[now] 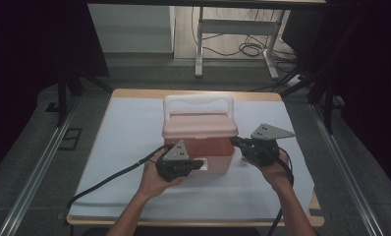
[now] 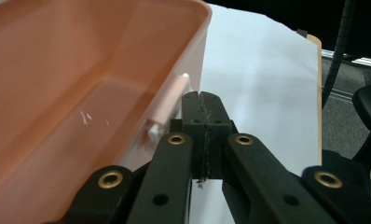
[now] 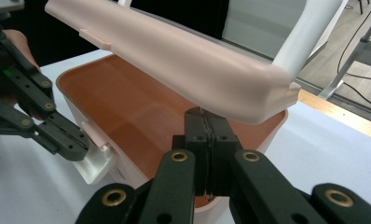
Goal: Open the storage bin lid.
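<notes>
cooler: I had the cooler (image 1: 199, 142) near the middle of the table (image 1: 129, 206), on its white sheet (image 1: 129, 123), so both hands could reach a side each.
lid: the lid (image 3: 174, 60) stood tilted up, its front edge lifted off the body; I judged the right gripper was propping it from under the corner.
right gripper: I kept the right gripper (image 3: 206, 122) clenched on nothing, tips just under the lid's corner and over the open rim; from the high view it sat at the cooler's right side (image 1: 235, 141).
left gripper: the left gripper (image 2: 203, 100) was also clenched, holding nothing, its tips just beside the latch (image 2: 167, 107) on the front wall; seen from above it was at the cooler's front (image 1: 199, 164). I judged it was there to steady the body or work the latch.
handle: the white handle (image 1: 198, 101) stood upright behind the lid, out of the way.
materials: smooth, slightly glossy plastic; pale pink lid with rounded corners, darker orange-red body, boxy shape; matt black jaws with brass rivets.
</notes>
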`<state>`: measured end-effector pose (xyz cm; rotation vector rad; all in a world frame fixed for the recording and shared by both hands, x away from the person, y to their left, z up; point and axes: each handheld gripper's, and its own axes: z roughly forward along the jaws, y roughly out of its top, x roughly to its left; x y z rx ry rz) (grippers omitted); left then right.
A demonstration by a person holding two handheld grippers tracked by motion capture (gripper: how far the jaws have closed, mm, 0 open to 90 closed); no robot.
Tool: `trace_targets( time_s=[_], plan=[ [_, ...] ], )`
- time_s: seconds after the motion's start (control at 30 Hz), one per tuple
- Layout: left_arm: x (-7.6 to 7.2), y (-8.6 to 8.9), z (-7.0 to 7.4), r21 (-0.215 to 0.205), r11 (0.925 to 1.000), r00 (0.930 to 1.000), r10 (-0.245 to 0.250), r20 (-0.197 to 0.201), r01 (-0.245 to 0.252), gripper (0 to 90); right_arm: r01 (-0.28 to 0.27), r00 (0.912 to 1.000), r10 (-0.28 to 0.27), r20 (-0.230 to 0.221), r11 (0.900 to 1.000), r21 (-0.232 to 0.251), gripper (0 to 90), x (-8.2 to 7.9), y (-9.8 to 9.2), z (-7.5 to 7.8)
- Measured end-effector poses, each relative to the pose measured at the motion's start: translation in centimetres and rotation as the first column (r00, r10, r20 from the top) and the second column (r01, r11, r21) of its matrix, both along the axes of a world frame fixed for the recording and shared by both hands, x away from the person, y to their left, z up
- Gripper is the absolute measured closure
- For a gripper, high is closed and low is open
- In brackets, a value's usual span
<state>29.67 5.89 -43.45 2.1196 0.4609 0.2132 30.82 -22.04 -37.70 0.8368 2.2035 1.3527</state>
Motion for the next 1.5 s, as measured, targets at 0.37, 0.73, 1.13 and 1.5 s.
trace_targets(
  time_s=[0.37,0.73,1.13,1.5],
  plan=[
    [0.0,-0.1,-0.2,0.006,1.0,1.0,0.0,-0.007,0.0,89.9,0.003,1.0,-0.003,0.001,1.0,0.002,88.9,0.4,0.0,0.6],
    [0.0,-0.1,-0.2,0.009,1.0,1.0,0.0,-0.009,0.0,89.9,-0.002,0.9998,0.002,-0.018,1.0,-0.001,88.7,1.7,0.1,2.0],
    [0.1,-0.1,-0.1,0.015,0.9999,0.9999,-0.005,-0.014,0.005,89.9,0.031,0.9992,-0.031,-0.023,1.0,-0.007,88.6,2.8,0.2,3.8],
    [0.0,-0.1,-0.2,0.016,0.9998,1.0,-0.008,-0.004,0.008,89.9,0.06,0.9977,-0.06,-0.032,0.998,-0.02,88.5,4.0,0.6,4.6]
  ],
)
